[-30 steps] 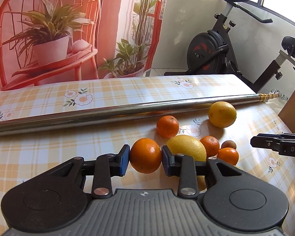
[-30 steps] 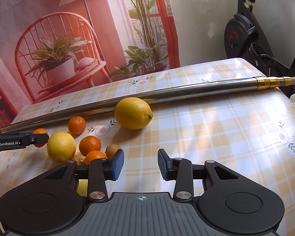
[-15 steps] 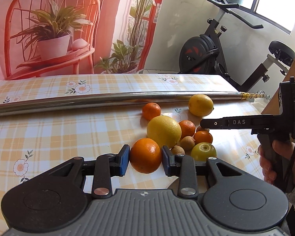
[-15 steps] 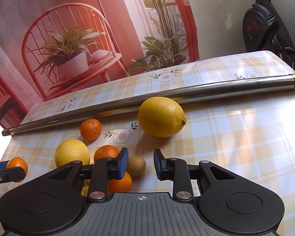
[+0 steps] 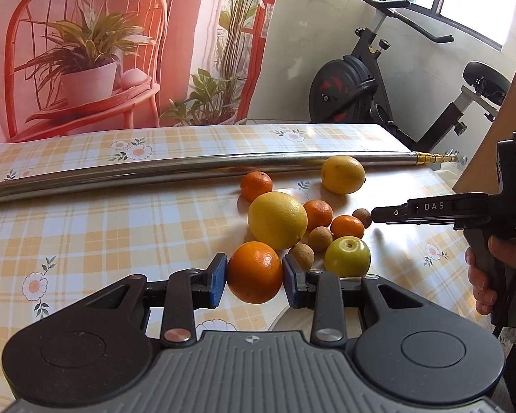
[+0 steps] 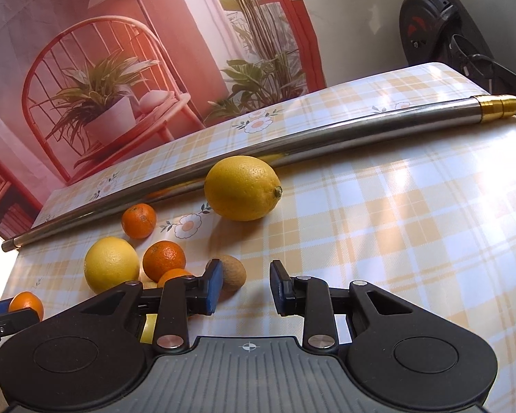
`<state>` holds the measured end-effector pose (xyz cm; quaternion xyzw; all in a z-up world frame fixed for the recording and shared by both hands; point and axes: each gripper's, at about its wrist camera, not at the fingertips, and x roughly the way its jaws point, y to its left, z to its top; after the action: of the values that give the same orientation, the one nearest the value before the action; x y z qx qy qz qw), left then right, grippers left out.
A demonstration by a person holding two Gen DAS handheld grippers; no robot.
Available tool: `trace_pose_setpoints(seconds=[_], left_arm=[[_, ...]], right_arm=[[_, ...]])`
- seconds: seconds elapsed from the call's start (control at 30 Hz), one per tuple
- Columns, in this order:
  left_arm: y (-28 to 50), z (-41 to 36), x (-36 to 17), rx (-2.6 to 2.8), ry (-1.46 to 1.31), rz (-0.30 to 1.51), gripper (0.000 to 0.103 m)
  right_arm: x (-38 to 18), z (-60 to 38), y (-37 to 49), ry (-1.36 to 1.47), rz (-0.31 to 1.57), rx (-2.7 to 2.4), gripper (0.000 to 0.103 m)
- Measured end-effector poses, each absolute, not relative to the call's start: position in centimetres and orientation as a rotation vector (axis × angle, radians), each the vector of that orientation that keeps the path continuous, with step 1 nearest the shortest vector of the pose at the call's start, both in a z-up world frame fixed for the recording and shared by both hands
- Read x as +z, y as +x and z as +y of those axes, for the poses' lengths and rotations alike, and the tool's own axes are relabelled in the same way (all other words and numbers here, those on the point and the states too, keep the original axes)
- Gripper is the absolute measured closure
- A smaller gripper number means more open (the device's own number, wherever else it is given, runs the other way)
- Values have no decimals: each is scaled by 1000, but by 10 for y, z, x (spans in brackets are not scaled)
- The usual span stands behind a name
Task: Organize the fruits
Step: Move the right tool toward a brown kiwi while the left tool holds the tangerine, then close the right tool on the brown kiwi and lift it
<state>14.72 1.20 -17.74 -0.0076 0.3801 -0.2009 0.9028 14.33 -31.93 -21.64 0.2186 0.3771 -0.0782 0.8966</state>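
Note:
My left gripper (image 5: 254, 273) is shut on an orange (image 5: 255, 272), held just above the checked table (image 5: 103, 227). Beyond it lies a cluster: a big yellow citrus (image 5: 277, 220), small mandarins (image 5: 318, 213), brown longans (image 5: 320, 238), a green-yellow fruit (image 5: 347, 256) and a lemon (image 5: 342, 174). My right gripper (image 6: 246, 287) is open and empty, low over the table, with a brown longan (image 6: 233, 272) by its left finger. The lemon (image 6: 241, 188) lies ahead of it. The right gripper also shows in the left wrist view (image 5: 373, 214), beside the cluster.
A long metal pole (image 5: 189, 168) lies across the table behind the fruit; it also shows in the right wrist view (image 6: 292, 148). An exercise bike (image 5: 378, 86) stands past the table's far right end. A printed backdrop (image 5: 86, 51) hangs behind.
My left gripper drew back and turned with the orange, so the cluster now lies ahead to the right. My right gripper moved left and lower toward the longan and stays open.

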Motion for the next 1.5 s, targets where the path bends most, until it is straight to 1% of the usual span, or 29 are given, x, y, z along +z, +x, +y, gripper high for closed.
trace_pose_setpoints(seconds=[0.33,0.87,1.2,1.5], left_arm=[[145,13,-179,-411,-20,792,66],[143,9,-182,-426,-22,794,66],[144,10,-182,-413,-34,787,66],[145,11,-184,-405,-37,797,66]], right_arm=[[-210,-317,148,451,724,-155,74],[-226,-308,179,500,782,-124,74],[-223,-300,188,470,719,-75,74],[-227,-297,207,483,717,-52,75]])
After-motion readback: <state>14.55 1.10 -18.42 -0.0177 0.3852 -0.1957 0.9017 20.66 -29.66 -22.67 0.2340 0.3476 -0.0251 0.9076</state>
